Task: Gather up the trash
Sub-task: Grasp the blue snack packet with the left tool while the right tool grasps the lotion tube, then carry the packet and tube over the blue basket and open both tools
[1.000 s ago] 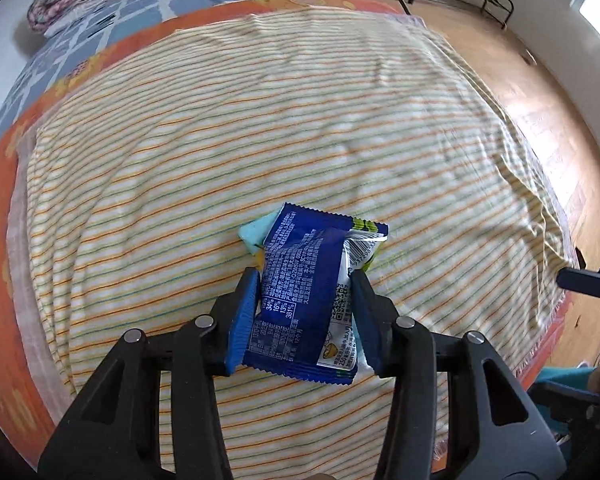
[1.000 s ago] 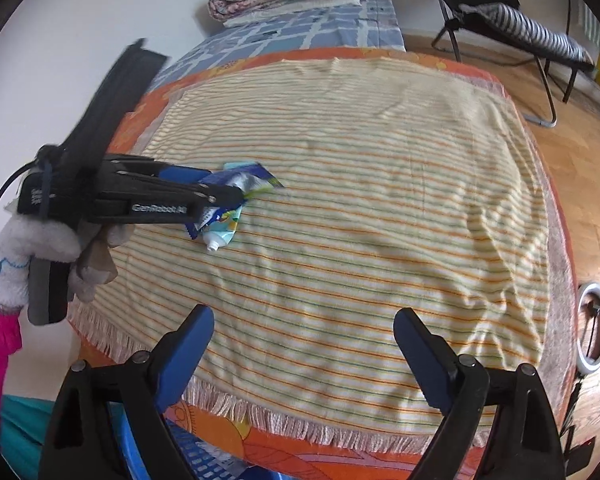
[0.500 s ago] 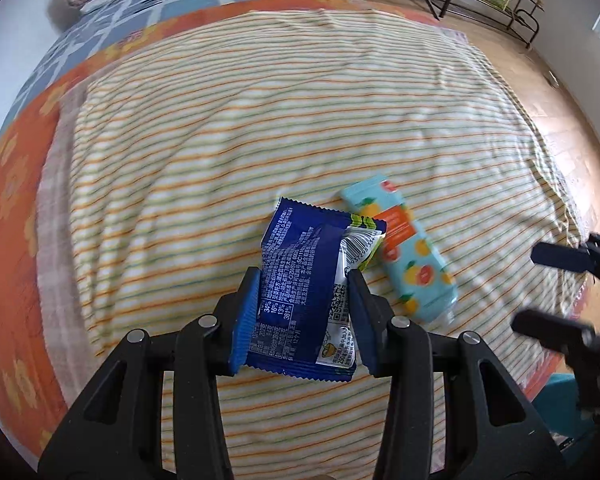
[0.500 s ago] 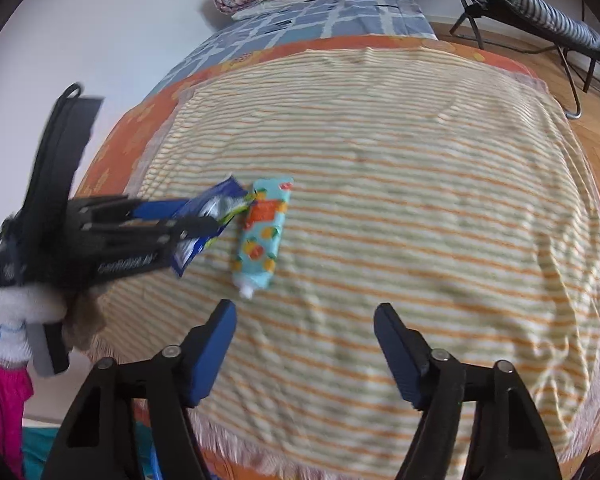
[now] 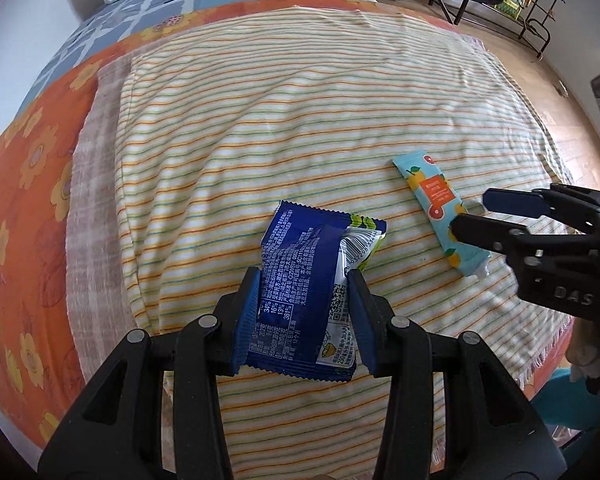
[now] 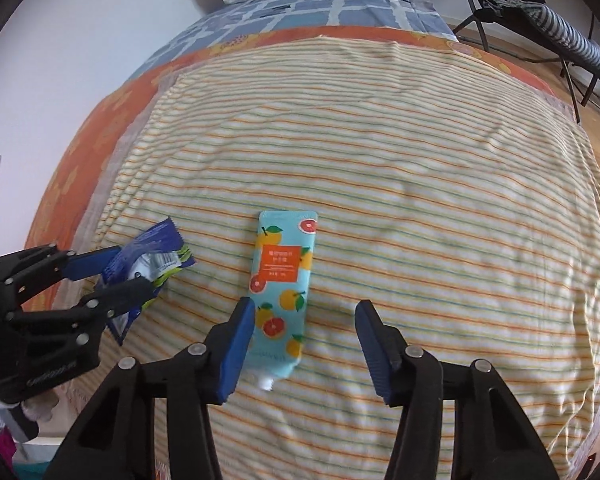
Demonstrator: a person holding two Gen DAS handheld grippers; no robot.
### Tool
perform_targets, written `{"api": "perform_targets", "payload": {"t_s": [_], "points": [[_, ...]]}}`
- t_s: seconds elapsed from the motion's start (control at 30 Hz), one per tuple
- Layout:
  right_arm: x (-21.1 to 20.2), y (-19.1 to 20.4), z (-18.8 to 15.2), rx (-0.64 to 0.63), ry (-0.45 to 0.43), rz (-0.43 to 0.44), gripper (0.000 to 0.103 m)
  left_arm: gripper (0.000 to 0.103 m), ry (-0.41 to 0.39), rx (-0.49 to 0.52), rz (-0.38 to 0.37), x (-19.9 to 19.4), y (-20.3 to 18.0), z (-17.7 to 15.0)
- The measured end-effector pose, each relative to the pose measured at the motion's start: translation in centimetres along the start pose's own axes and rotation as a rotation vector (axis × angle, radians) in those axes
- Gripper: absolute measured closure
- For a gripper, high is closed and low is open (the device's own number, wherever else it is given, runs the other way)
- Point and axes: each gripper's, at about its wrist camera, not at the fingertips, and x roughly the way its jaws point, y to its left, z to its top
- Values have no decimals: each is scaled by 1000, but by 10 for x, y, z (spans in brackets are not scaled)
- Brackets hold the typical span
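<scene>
The left gripper (image 5: 303,312) is holding a blue snack wrapper (image 5: 300,292) above the striped sheet (image 5: 300,100) on the bed, its jaws clamped on the wrapper's sides; the right gripper (image 6: 306,340) is closing its jaws around a fruit-printed tube (image 6: 282,280) lying flat on the sheet, the left pad just beside it, the right pad apart from it; no bin or other container is showing in either view.

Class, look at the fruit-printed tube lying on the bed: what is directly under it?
The fruit-printed tube lies flat on the striped blanket. Only blanket shows around it; the patch beneath the tube is covered, so nothing more can be seen there.
</scene>
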Motion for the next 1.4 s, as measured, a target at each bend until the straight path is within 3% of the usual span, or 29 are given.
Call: {"api": "perform_targets", "payload": {"t_s": [0.33,0.4,0.47,1.07,1.4], "points": [[14,27,3,-101,27,-118,52,59,2,-10,9,-5,8,-9],[16,29,3,-119,31,-142,56,59,2,-11,11,-6,10,-11],[15,32,3,-141,31,-159,66,59,3,-11,10,-7,10,-13],[-36,16,-23,-120,-48,-123,66,59,-46,28,13,-44,-20,-30],[-87,22,-58,-152,-112,-128,66,59,-92,59,-3,-82,-49,-63]]}}
